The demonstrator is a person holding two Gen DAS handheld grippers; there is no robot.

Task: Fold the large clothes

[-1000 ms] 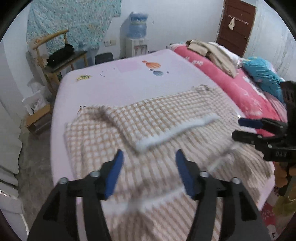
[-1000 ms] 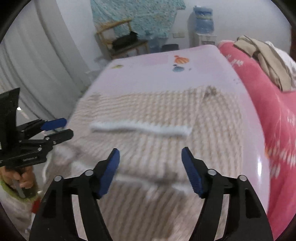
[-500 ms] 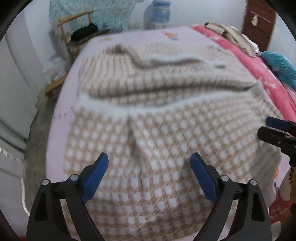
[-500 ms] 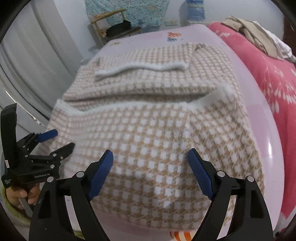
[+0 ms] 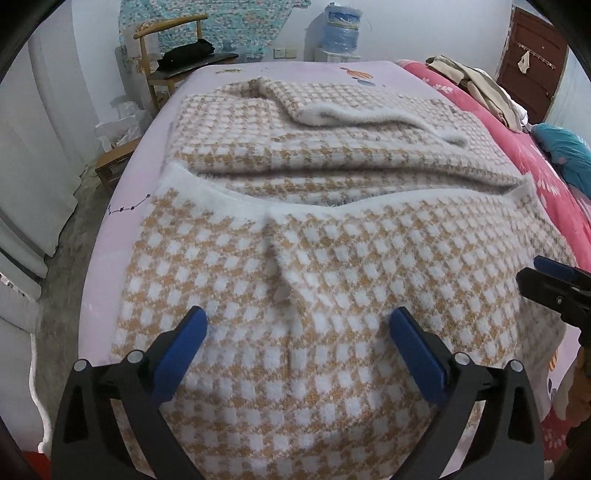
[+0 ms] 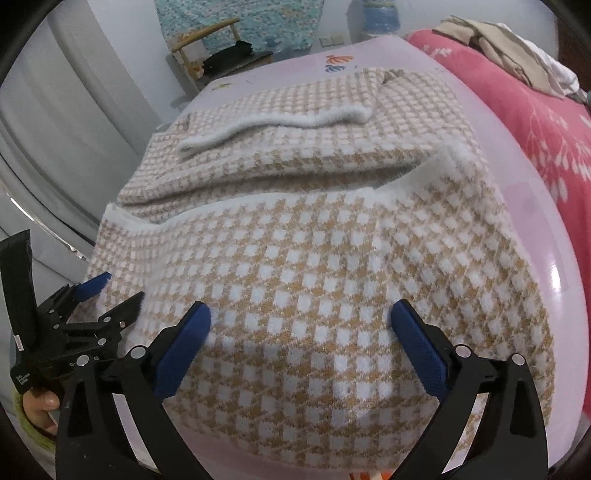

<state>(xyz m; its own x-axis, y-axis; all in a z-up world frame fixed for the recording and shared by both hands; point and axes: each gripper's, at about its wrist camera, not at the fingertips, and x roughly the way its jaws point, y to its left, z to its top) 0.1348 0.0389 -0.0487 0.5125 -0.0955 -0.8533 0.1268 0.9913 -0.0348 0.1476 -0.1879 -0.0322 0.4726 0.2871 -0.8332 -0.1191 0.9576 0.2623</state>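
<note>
Checked garment (image 5: 332, 266), tan-and-white w/ fuzzy white trim, lies spread on the bed (image 5: 110, 236), partly folded: near part lies flat w/ a lengthwise crease down its middle, a white edge band (image 5: 207, 192) crosses it side to side, and beyond that a folded sleeve w/ white cuff (image 5: 369, 114) lies across the top.

Left tongs (image 5: 297, 325) hover just over the near hem, blue pads wide apart, nothing between them. Right tongs (image 6: 301, 321) same: spread apart, empty, over the near right part of the garment (image 6: 332, 258). Each pair shows at the edge of the other's view.

Right of the garment, a pink quilt (image 5: 535, 155) w/ beige clothes (image 5: 476, 85) piled on it. Past the bed's far end: wooden chair (image 5: 170, 48), water dispenser (image 5: 341, 29), brown door (image 5: 532, 55).
</note>
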